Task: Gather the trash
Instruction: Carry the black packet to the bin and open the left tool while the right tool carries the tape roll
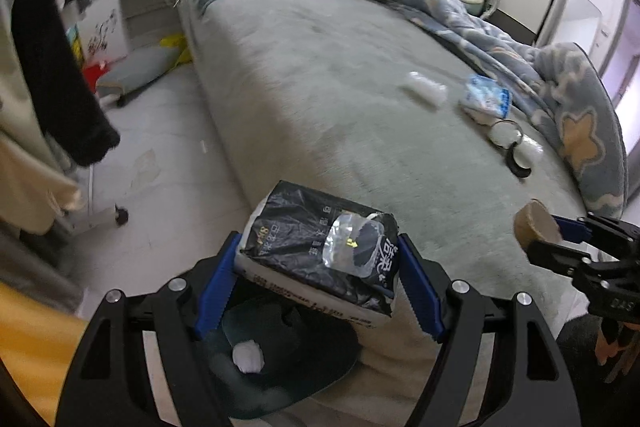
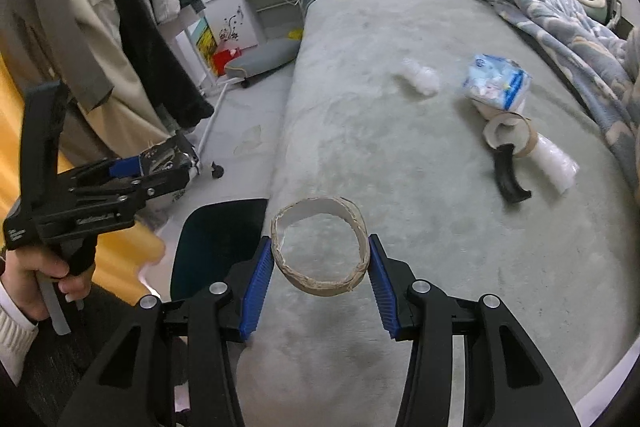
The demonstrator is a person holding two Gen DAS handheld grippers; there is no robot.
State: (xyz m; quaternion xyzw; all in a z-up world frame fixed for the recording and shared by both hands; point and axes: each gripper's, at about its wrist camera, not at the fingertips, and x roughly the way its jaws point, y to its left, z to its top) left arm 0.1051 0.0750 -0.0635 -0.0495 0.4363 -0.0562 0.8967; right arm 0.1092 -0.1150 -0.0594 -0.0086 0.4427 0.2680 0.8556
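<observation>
Both hands are loaded, and the dark trash bin (image 1: 280, 359) sits right under them at the foot of the bed (image 1: 320, 67), so the coming move looks like a short drop straight down.

The left gripper (image 1: 318, 277) has its jaws spread wide and clamped on a black tissue pack (image 1: 320, 251), whose long side runs across from pad to pad. The bin's mouth is directly below it, with a white wad (image 1: 249, 357) already lying inside. This hand seems the nearer to the opening.

The right gripper (image 2: 320, 267) has its jaws partly closed, pinching a cardboard tape ring (image 2: 320, 251) by its outer sides, the ring's hole facing up toward the camera. It hangs over the bed's edge, with the bin (image 2: 216, 239) just beside it to the left, so it would need a small shift sideways before letting go. The other gripper, already over that side, could get in the way.

Further up the bed lie more pieces to gather: a black curved piece (image 2: 508, 179), a second cardboard ring (image 2: 512, 131) touching a clear plastic wrapper (image 2: 556, 163), a blue tissue pack (image 2: 498, 83) and a white crumpled wad (image 2: 420, 77). A rumpled blue blanket (image 2: 560, 11) lies along the far side.
</observation>
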